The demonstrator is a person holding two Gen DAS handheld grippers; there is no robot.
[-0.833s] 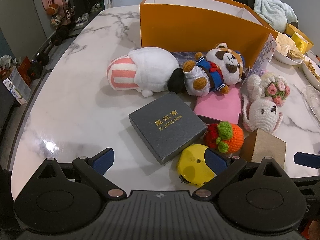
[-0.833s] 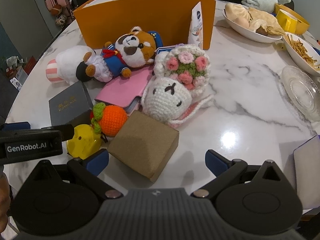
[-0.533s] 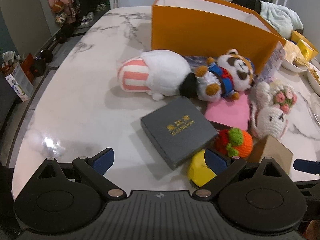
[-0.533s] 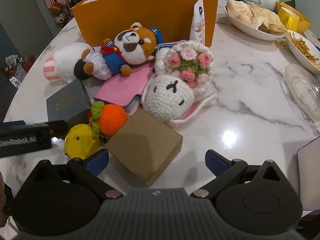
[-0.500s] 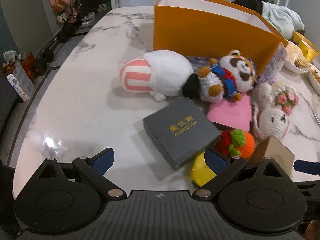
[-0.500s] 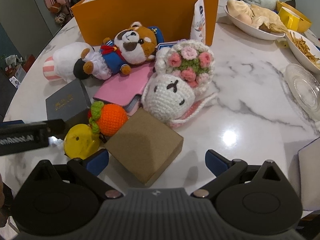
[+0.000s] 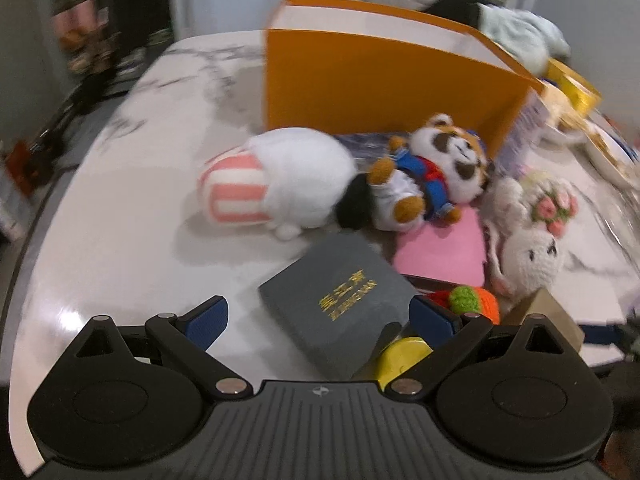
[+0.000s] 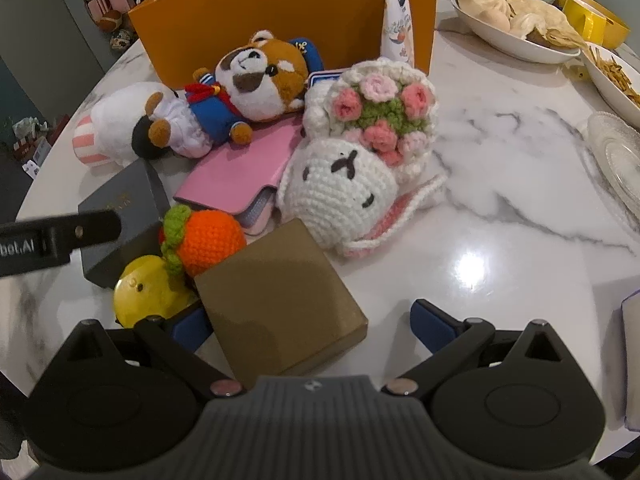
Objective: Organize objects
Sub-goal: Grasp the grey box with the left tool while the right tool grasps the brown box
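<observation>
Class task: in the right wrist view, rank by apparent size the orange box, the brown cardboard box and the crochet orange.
1. orange box
2. brown cardboard box, though nearness to the camera inflates it
3. crochet orange

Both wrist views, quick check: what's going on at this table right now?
A person is tidying a pile of toys and boxes in front of an orange box, holding tongs in each hand. Both are open and hold nothing. The left tongs are lined up on the grey box; the right tongs bracket the brown box. Nothing in the pile is lifted.
</observation>
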